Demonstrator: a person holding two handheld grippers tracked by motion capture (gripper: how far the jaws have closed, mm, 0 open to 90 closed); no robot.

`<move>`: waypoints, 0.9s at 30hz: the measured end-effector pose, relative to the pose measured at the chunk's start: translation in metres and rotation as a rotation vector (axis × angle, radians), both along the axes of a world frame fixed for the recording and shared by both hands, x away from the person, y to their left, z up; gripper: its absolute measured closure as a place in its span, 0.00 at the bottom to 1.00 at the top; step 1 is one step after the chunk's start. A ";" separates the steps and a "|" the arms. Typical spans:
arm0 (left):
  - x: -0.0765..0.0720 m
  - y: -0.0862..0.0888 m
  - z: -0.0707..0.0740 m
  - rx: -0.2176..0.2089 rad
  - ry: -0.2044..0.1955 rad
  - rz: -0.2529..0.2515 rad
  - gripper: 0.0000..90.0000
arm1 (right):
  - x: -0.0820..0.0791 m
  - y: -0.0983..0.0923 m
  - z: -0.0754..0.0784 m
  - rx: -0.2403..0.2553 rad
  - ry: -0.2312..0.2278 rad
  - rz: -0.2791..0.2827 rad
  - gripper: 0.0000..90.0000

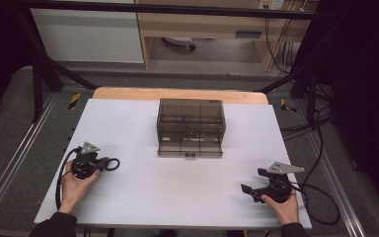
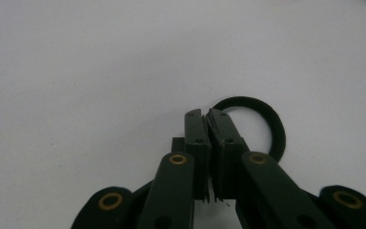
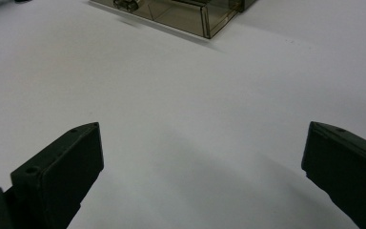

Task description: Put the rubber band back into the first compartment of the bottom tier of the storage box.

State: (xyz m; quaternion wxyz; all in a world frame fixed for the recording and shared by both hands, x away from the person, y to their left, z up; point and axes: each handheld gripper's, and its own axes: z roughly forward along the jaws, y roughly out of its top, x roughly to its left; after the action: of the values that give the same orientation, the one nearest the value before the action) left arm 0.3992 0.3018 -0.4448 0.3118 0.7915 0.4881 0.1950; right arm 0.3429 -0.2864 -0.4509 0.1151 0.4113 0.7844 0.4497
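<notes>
White table, smoky plastic box far centre. Left gripper pinches soft black elastic band, light, floppy; right gripper spread wide

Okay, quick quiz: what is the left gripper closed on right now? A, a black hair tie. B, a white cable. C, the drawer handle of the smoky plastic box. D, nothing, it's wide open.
A: the left gripper has its fingers pressed together on the black hair tie, which loops out beside them on the white table.
</notes>
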 end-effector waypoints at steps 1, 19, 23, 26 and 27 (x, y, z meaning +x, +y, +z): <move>0.000 0.000 0.000 -0.001 -0.001 0.000 0.96 | 0.000 0.000 0.000 0.000 0.000 0.000 0.01; -0.006 0.003 0.010 -0.038 -0.033 -0.003 0.96 | 0.000 0.000 0.000 0.000 0.000 0.004 0.01; -0.008 0.001 0.012 -0.044 -0.038 -0.009 0.96 | 0.000 0.000 0.000 0.001 0.002 0.004 0.01; -0.009 0.000 0.014 -0.046 -0.042 -0.015 0.96 | 0.000 0.000 0.000 0.001 0.002 0.004 0.01; -0.009 0.000 0.014 -0.047 -0.044 -0.016 0.96 | 0.000 0.000 0.000 0.001 0.001 0.004 0.01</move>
State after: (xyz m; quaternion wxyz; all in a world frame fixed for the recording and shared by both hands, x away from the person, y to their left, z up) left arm 0.3900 0.3016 -0.4303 0.3422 0.7834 0.4794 0.1983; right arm 0.3429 -0.2865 -0.4508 0.1135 0.4100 0.7852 0.4500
